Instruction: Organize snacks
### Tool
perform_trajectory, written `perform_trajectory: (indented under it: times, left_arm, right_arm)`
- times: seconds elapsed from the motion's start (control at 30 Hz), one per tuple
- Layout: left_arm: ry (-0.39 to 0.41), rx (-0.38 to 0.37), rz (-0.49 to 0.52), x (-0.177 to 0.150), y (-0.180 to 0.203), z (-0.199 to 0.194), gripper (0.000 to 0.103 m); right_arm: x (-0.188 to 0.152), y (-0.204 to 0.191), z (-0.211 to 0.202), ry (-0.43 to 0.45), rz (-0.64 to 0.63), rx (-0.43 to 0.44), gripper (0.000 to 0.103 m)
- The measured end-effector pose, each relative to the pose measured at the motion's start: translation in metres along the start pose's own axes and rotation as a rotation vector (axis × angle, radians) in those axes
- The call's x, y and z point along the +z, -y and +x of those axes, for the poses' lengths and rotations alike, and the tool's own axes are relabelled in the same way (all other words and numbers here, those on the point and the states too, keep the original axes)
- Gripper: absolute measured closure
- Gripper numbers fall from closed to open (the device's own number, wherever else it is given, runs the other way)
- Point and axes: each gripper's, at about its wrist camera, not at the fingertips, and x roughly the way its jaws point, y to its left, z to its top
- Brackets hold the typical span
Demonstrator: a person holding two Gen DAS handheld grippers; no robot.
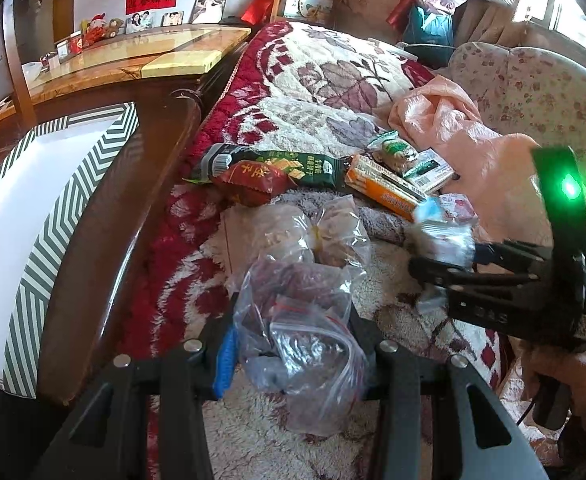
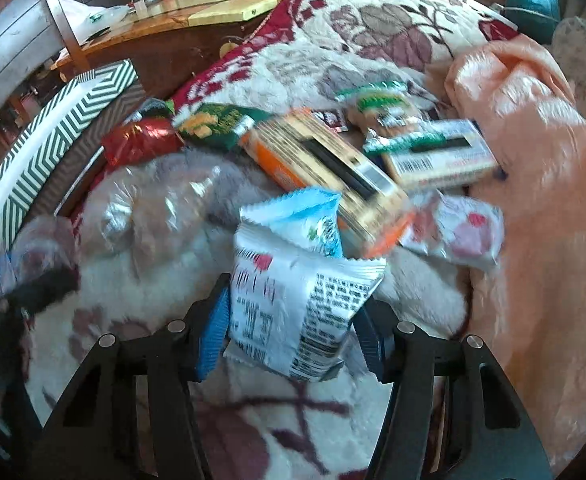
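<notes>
The left gripper (image 1: 293, 344) is closed on a clear zip-seal plastic bag of dark dried snacks (image 1: 305, 344), its blue ribbed pad pressed to the bag's left side and the bag's crumpled body bulging up and forward between the black fingers. The right gripper (image 2: 293, 320) has a white crinkle-edged snack packet with black print and a red mark (image 2: 297, 320) between its blue pads, which touch both sides of the packet; a light blue and white sachet (image 2: 305, 220) stands just behind it. In the left wrist view the right gripper (image 1: 433, 268) reaches in from the right with a green light glowing on its black body, and a person's hand (image 1: 561, 372) holds its handle. Both grippers hang over a fluffy cream and dark red floral blanket (image 1: 313, 80). Beyond the clear bag lies another clear plastic bag of pale brown pieces (image 1: 293, 232), then a shiny red snack pouch (image 1: 253, 180) resting against a long dark green cracker packet (image 1: 285, 166). Right of those sit an orange and beige rectangular carton (image 1: 385, 184), a small green and white wrapped bun (image 1: 397, 152) and a flat white and green box with a barcode (image 1: 429, 170). A peach satin cloth (image 1: 453, 128) is bunched at the right. At the left, a green and white chevron-striped box (image 1: 33, 220) rests on a dark wooden ledge (image 1: 133, 220).
</notes>
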Motion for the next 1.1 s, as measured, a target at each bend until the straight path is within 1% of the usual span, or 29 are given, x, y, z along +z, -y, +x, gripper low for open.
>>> perform_trajectory:
  times: [0.1, 0.23, 0.33, 0.43, 0.47, 0.5, 0.57, 0.63, 0.67, 0.7, 0.73, 0.77, 0.8, 0.93, 1.0, 1.1]
  left_arm:
    - [-0.002, 0.003, -0.002, 0.0, -0.001, 0.001, 0.056]
    - [-0.006, 0.004, -0.002, 0.0, -0.001, 0.001, 0.056]
    - [-0.006, 0.005, 0.0, -0.001, 0.0, 0.002, 0.056]
    - [-0.006, 0.005, -0.001, -0.001, 0.0, 0.002, 0.056]
    - [-0.006, 0.006, -0.001, -0.001, 0.0, 0.002, 0.056]
    - [-0.006, 0.005, -0.002, -0.001, -0.001, 0.002, 0.056]
    - [-0.007, 0.005, -0.004, -0.001, -0.001, 0.002, 0.056]
    - [-0.007, 0.005, -0.003, -0.001, -0.001, 0.002, 0.056]
    - [-0.007, 0.006, -0.003, -0.001, -0.001, 0.002, 0.056]
    - [-0.008, 0.006, -0.002, -0.002, -0.002, 0.003, 0.056]
    - [-0.009, 0.007, -0.002, -0.002, -0.002, 0.003, 0.056]
    - [-0.009, 0.008, -0.003, -0.002, -0.002, 0.003, 0.056]
    - [-0.009, 0.008, -0.004, -0.002, -0.002, 0.003, 0.056]
    - [-0.01, 0.009, 0.002, -0.002, -0.002, 0.003, 0.056]
    - [-0.012, 0.01, 0.01, -0.003, 0.0, 0.003, 0.056]
    - [-0.011, 0.018, 0.019, -0.004, 0.002, 0.003, 0.055]
  right_arm:
    - [-0.013, 0.014, -0.004, 0.015, 0.057, 0.025, 0.046]
    - [-0.024, 0.023, -0.004, -0.01, 0.099, 0.015, 0.046]
    - [-0.03, 0.025, -0.008, -0.004, 0.095, 0.007, 0.046]
    - [-0.033, 0.029, -0.013, -0.005, 0.116, 0.036, 0.046]
    - [-0.035, 0.032, -0.015, -0.001, 0.125, 0.046, 0.044]
    - [-0.036, 0.035, -0.017, -0.001, 0.135, 0.053, 0.039]
    - [-0.04, 0.041, -0.02, -0.027, 0.155, 0.065, 0.037]
    - [-0.046, 0.045, -0.02, -0.088, 0.159, 0.1, 0.037]
    - [-0.049, 0.045, -0.021, -0.113, 0.154, 0.116, 0.037]
    - [-0.053, 0.044, -0.02, -0.157, 0.14, 0.127, 0.037]
    - [-0.058, 0.042, -0.02, -0.201, 0.124, 0.117, 0.037]
    - [-0.061, 0.041, -0.022, -0.222, 0.11, 0.103, 0.037]
    - [-0.063, 0.04, -0.026, -0.228, 0.097, 0.093, 0.037]
    - [-0.062, 0.043, -0.044, -0.178, 0.085, 0.091, 0.037]
    - [-0.057, 0.04, -0.046, -0.149, 0.027, 0.073, 0.037]
    - [-0.051, 0.028, -0.038, -0.178, -0.117, 0.009, 0.037]
